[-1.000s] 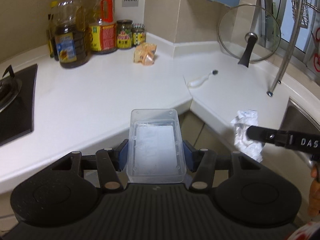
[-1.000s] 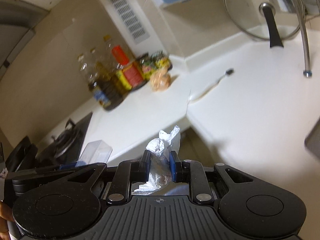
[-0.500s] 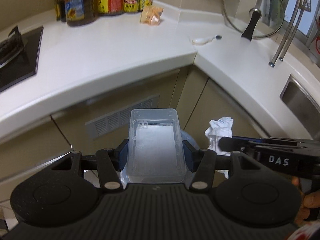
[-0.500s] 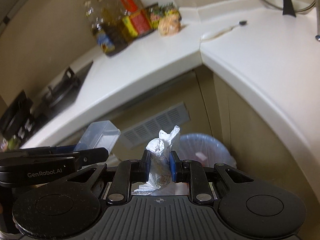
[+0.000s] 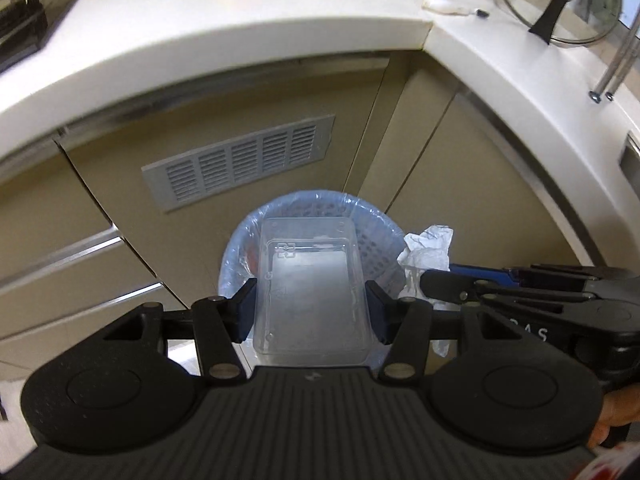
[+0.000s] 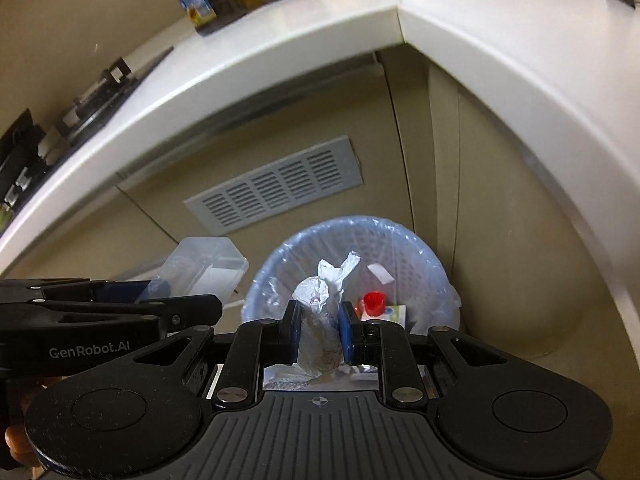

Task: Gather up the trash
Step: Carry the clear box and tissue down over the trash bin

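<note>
Holding both loads above the blue-lined round perforated wastebasket (image 6: 352, 248), you kept the left gripper (image 5: 311, 304) clamped on the sides of the clear rectangular plastic container (image 5: 310, 292) and the right gripper (image 6: 319, 330) pinched on the crumpled white paper wad (image 6: 320, 312). You risked a miss on the left: seen from the right wrist camera, the container (image 6: 208, 268) hung beside the basket rim rather than over the opening, so a release there could have dropped it to the floor. You also risked a collision, since the two grippers stood close side by side. The light wad could have clung to a finger pad on release, or caught the loose liner edge. A red cap (image 6: 374, 302) and a small carton already lay inside the basket. Compared with one second earlier, you had lowered both grippers from the white countertop (image 5: 240, 20) level to the cabinet front, and the basket, previously unseen, had come into view below both loads.
</note>
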{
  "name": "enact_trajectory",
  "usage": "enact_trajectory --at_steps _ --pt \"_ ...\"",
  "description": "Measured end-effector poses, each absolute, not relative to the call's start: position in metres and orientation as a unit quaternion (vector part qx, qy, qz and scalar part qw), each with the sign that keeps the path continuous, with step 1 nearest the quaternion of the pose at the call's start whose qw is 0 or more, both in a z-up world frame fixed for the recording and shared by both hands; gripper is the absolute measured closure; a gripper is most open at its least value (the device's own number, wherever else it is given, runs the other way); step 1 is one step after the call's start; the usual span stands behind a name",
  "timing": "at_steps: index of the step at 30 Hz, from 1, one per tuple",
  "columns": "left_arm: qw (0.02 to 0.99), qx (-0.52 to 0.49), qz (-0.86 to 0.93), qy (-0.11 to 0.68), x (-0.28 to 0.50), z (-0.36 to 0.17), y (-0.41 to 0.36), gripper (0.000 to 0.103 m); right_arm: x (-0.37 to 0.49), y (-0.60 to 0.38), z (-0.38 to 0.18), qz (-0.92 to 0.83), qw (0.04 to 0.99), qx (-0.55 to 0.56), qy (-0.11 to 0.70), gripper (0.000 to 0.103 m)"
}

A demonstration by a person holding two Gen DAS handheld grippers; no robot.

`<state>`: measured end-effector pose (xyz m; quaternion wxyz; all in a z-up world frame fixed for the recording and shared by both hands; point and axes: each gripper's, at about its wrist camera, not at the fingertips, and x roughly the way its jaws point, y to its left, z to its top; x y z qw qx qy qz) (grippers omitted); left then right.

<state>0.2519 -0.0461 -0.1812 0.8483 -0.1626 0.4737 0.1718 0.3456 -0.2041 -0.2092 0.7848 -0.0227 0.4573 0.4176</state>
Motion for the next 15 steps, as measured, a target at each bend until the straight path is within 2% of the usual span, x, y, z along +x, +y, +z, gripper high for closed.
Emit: enact_trajectory --at_steps 15 --pt "0.825 -0.193 0.191 0.495 0.288 -0.245 -0.027 0.050 0.382 -0.190 -0.266 0.396 0.786 -0.037 0.474 0.083"
